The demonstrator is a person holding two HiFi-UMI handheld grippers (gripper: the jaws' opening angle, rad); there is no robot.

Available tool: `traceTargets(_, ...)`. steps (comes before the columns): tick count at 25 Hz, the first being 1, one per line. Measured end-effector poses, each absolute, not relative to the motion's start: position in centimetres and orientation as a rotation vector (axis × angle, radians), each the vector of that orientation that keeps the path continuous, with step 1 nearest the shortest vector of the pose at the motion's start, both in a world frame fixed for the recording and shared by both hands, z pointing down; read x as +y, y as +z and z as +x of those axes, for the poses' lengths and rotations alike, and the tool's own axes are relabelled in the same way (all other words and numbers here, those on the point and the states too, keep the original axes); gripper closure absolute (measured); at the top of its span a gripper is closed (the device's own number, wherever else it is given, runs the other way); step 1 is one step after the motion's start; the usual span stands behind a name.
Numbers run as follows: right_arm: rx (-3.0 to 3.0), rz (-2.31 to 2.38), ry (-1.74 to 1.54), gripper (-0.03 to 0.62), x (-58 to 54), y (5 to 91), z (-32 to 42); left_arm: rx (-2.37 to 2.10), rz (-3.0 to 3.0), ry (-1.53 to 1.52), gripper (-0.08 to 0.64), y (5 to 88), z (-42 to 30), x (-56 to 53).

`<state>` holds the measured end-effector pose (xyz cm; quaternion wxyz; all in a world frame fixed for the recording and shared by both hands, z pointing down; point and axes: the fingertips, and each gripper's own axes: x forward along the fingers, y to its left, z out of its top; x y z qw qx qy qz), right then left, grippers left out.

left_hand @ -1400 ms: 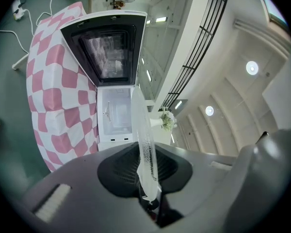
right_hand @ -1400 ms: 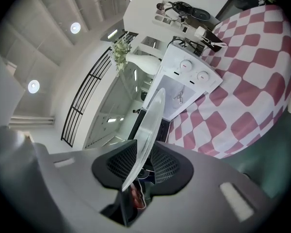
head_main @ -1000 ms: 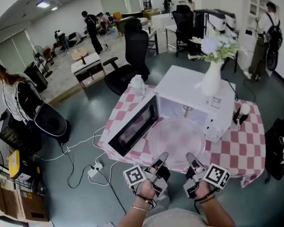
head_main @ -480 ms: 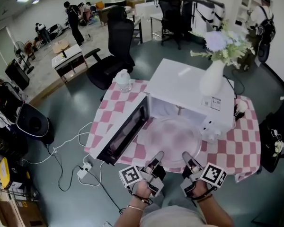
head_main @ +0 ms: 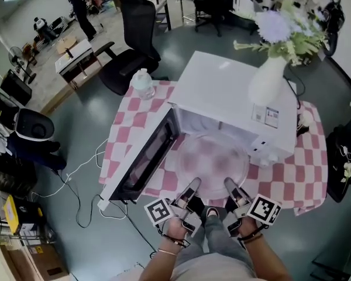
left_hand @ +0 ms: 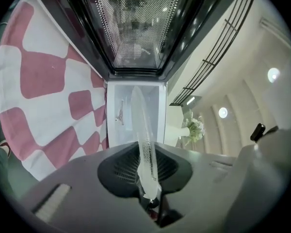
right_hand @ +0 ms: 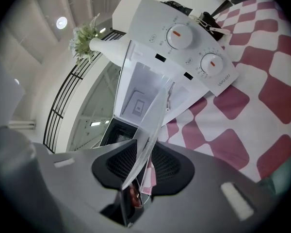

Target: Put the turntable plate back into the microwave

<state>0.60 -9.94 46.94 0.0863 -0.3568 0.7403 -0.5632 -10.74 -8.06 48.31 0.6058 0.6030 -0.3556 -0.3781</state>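
Left tongs (head_main: 191, 188) and right tongs (head_main: 230, 186) clamped on plate (head_main: 209, 157) rim at 6 o'clock, keeping it level. Faces microwave (head_main: 222, 86) at 12 o'clock, door (head_main: 141, 160) clear at 9.

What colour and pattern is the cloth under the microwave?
The tablecloth has pink-and-white checks; the head view shows it best.

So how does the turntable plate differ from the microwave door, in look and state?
The turntable plate is round and clear; the microwave door is rectangular and dark. The plate is held by the left claw and right claw; the door stands open, untouched. Both belong to the microwave.
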Motion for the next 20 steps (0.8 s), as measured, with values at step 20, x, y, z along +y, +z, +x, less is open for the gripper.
traceTargets(20, 2.298, -0.944, -1.653, 0.497, -13.4, 49.9, -0.1, -0.808, 1.336, -0.969, 0.525, 52.4, -10.8, -10.7)
